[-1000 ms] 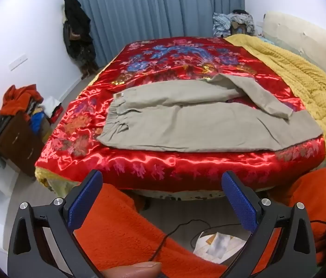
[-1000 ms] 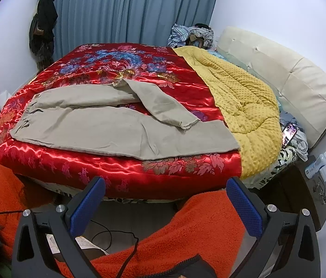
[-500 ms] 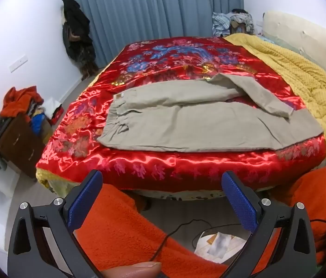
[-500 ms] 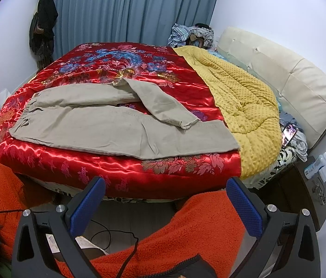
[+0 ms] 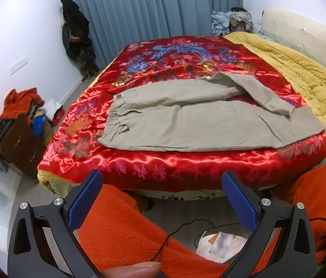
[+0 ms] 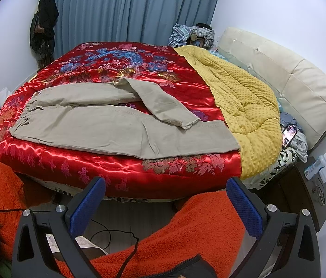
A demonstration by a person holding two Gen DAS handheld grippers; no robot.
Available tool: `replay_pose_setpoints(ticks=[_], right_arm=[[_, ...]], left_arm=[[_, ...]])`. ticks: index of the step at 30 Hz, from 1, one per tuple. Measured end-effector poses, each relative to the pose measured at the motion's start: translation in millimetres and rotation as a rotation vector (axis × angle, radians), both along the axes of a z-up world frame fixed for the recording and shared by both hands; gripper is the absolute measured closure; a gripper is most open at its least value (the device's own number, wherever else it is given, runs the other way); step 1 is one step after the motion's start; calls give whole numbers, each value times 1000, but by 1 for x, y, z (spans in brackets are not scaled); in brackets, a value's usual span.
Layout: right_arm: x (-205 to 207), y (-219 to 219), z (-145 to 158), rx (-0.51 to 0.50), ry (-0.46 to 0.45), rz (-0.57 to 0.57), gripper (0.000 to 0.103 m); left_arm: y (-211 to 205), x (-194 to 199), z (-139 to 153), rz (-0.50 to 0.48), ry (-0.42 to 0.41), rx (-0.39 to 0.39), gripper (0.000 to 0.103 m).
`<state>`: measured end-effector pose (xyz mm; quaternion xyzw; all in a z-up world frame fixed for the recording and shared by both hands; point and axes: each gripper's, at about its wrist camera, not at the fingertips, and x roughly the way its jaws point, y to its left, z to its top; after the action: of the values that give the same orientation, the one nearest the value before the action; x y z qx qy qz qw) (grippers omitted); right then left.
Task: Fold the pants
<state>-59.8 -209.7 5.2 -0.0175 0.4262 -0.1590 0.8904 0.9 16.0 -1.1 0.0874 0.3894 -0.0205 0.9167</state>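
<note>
Beige pants (image 5: 197,122) lie spread on a red satin bedspread (image 5: 174,60), waistband to the left, legs to the right. The far leg is bent back over the near leg. The same pants (image 6: 116,127) show in the right wrist view. My left gripper (image 5: 163,180) is open and empty, held off the bed's near edge above orange-clad legs. My right gripper (image 6: 166,185) is open and empty, also short of the bed's near edge. Neither touches the pants.
A yellow quilt (image 6: 239,102) covers the bed's right side beside a cream headboard (image 6: 285,78). A dark nightstand (image 6: 308,190) stands right of the bed. A cluttered box of clothes (image 5: 19,125) sits at left. Cable and papers (image 5: 218,241) lie on the floor.
Both views have shifted very slightly; the pants and bed look the same. Both grippers stay open.
</note>
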Motion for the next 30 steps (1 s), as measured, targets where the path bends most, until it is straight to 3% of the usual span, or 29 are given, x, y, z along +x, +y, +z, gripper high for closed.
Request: replay_pose_setpoints(ticks=[6, 8, 22, 27, 30], right_arm=[[-1, -3, -4, -9, -10, -14, 0], [-1, -4, -6, 5, -3, -15, 0], [3, 3, -9, 36, 13, 20, 0], [-1, 1, 0, 45, -77, 56, 0], [-2, -7, 14, 59, -184, 82, 0]], left_arm=[[10, 5, -2, 3, 7, 11, 1], [-5, 2, 3, 3, 6, 21, 0], [-10, 3, -2, -4, 17, 29, 0], [-10, 12, 2, -34, 20, -22, 1], [-13, 27, 12, -36, 6, -25, 1]])
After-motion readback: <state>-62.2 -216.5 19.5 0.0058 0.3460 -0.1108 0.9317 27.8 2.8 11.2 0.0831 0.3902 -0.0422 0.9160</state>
